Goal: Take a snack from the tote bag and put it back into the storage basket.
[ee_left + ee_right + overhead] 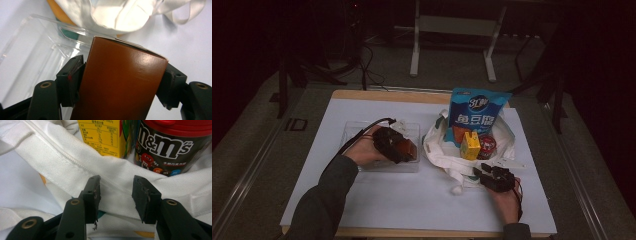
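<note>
Glossy brown carton (117, 82) clamped in left tool (120, 82); right tool (116, 195) spread over canvas bag (62, 162).

- The brown box (120, 82) runs off the bottom edge of the left gripper view, so its lower end is cut away.
- The white cloth bag (439, 150) covers the bottoms of the yellow carton (102, 135) and the candy tub (170, 147).
- In the high view, the tub's label is too small to read.
</note>
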